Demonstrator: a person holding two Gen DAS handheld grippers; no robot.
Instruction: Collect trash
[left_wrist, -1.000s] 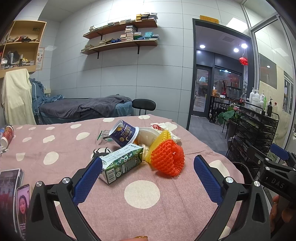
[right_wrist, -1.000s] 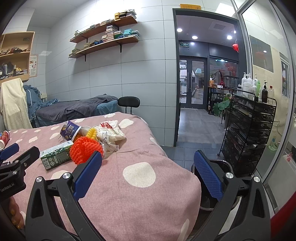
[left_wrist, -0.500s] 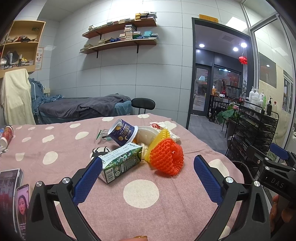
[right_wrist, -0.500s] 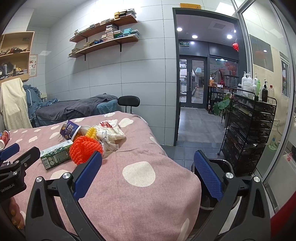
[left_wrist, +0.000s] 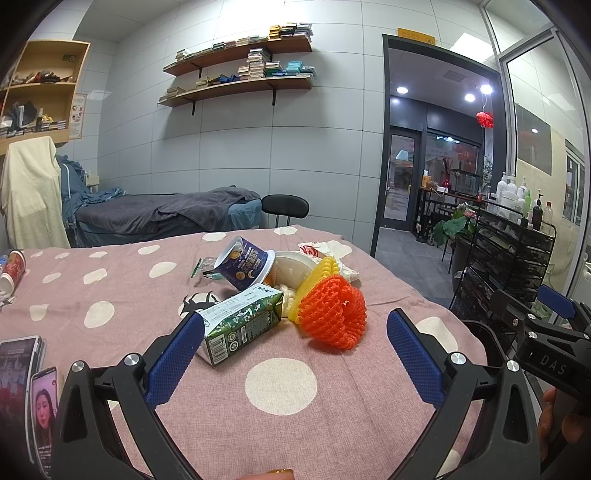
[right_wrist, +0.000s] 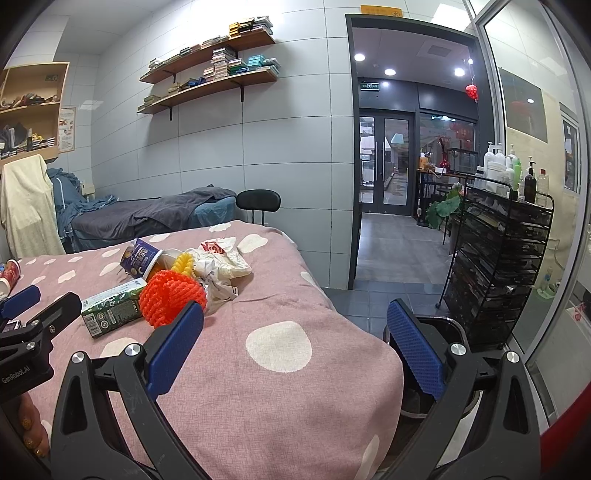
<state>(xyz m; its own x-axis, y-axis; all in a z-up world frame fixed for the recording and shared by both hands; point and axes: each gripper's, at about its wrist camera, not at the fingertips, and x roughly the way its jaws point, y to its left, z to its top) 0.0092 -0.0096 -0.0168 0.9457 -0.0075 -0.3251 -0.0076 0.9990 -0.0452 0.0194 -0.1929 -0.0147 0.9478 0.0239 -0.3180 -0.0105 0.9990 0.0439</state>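
Note:
A heap of trash lies on the pink dotted tablecloth (left_wrist: 280, 384): a green-white drink carton (left_wrist: 240, 321) on its side, an orange foam net (left_wrist: 332, 317), a yellow foam net (left_wrist: 319, 273), a tipped blue paper cup (left_wrist: 243, 266), a white bowl (left_wrist: 291, 267) and crumpled white wrappers (right_wrist: 221, 258). My left gripper (left_wrist: 295, 350) is open just short of the carton and the orange net, touching nothing. Over the table's right corner my right gripper (right_wrist: 295, 343) stands open and empty, with the orange net (right_wrist: 171, 297) to its left. A dark round bin (right_wrist: 454, 326) sits on the floor below it.
Two phones (left_wrist: 22, 376) lie at the table's left edge and a red can (left_wrist: 13, 264) farther back. A black wire rack (right_wrist: 498, 258) with bottles stands to the right, beside an open doorway (right_wrist: 384, 184). A black chair (left_wrist: 284, 206) and a bed are behind the table.

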